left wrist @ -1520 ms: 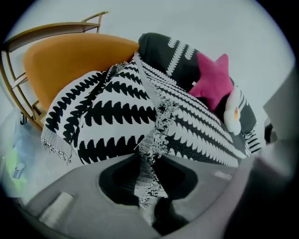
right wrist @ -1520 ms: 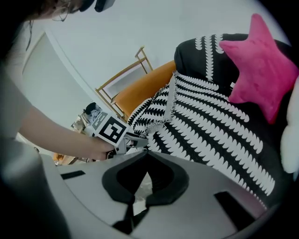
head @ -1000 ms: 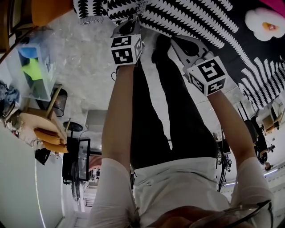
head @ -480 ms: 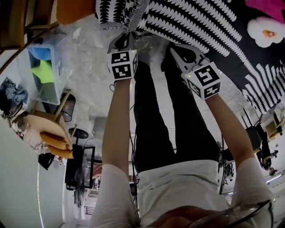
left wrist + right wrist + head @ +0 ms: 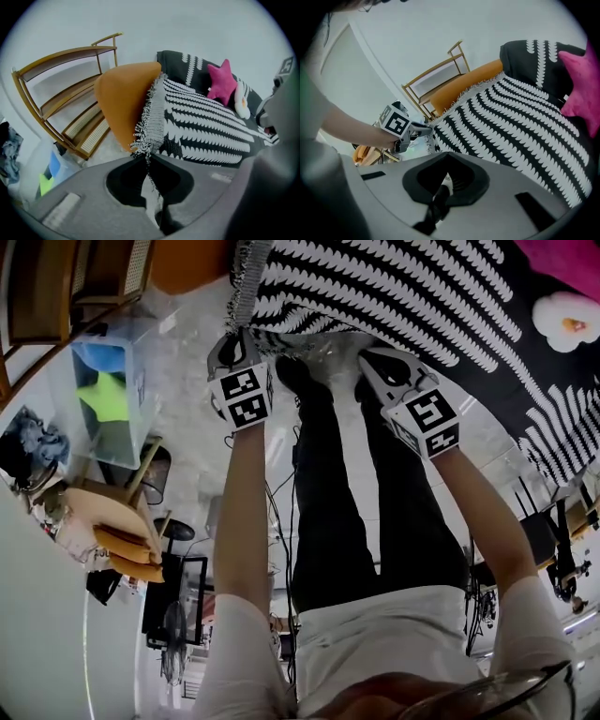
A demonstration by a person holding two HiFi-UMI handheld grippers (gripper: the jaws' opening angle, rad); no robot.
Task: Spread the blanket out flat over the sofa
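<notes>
The black blanket with white leaf stripes [image 5: 403,287] lies across the sofa at the top of the head view. My left gripper [image 5: 228,345] is shut on its fringed corner, next to the sofa's orange arm [image 5: 122,98]. In the left gripper view the fringe [image 5: 149,117] runs from the closed jaws of the left gripper [image 5: 146,157] up onto the blanket [image 5: 197,126]. My right gripper [image 5: 370,357] is shut on the blanket's front edge further right. In the right gripper view a pinch of cloth sits in the right gripper [image 5: 449,157], with the blanket [image 5: 511,122] stretched ahead and the left gripper [image 5: 423,130] beyond.
A pink star cushion [image 5: 221,80] and a white cushion [image 5: 242,101] lie on the sofa's far side. A curved wooden shelf [image 5: 70,93] stands beside the orange arm. A clear bin [image 5: 108,390] and a wooden stool [image 5: 112,512] stand on the floor at left. The person's legs are between the grippers.
Both grippers have moved along the sofa's front with the blanket in them. The left one went further left, so they stand wider apart and the edge is stretched.
</notes>
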